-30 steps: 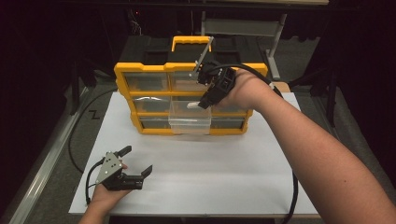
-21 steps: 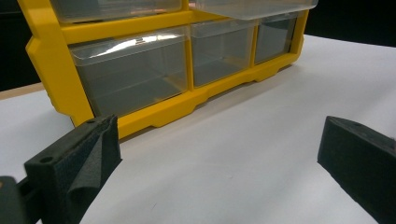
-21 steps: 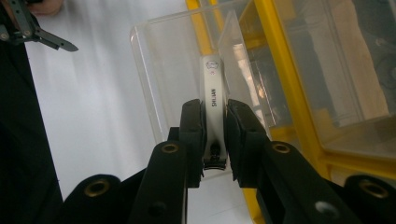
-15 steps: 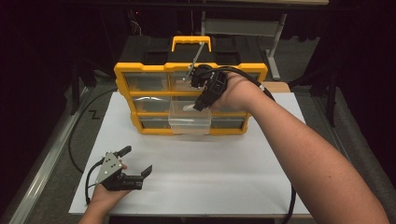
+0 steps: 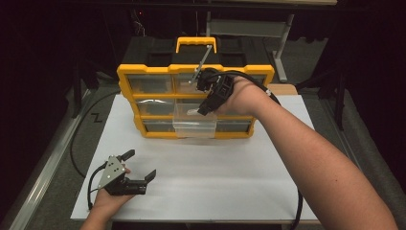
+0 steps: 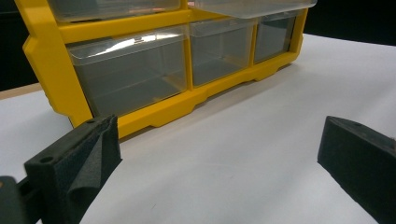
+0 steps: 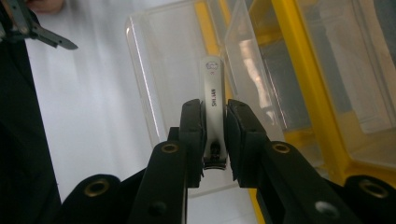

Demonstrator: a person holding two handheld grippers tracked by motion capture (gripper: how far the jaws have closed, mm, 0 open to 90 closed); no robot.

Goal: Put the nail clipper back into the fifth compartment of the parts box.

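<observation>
A yellow drawer organizer (image 5: 143,88) stands at the back of the white tabletop (image 5: 215,182). One clear drawer (image 5: 194,125) in its middle row is pulled out toward me. My right gripper (image 5: 203,109) hovers over that drawer, pointing down, shut on a silver nail clipper (image 7: 212,102). In the right gripper view the jaws (image 7: 215,135) pinch the clipper's sides above the clear drawer (image 7: 163,70). My left gripper (image 5: 140,163) rests near the table's front left, open with nothing between its fingers. In its own view the left gripper (image 6: 219,154) faces the organizer's bottom drawers (image 6: 135,74).
A black case with a yellow handle (image 5: 196,43) sits behind the organizer. A black cable (image 5: 76,139) loops off the table's left side, past a metal rail. The right forearm crosses the table's right half.
The right hand has shifted slightly left and a little lower over the pulled-out drawer, still holding the clipper. The left hand has not moved.
</observation>
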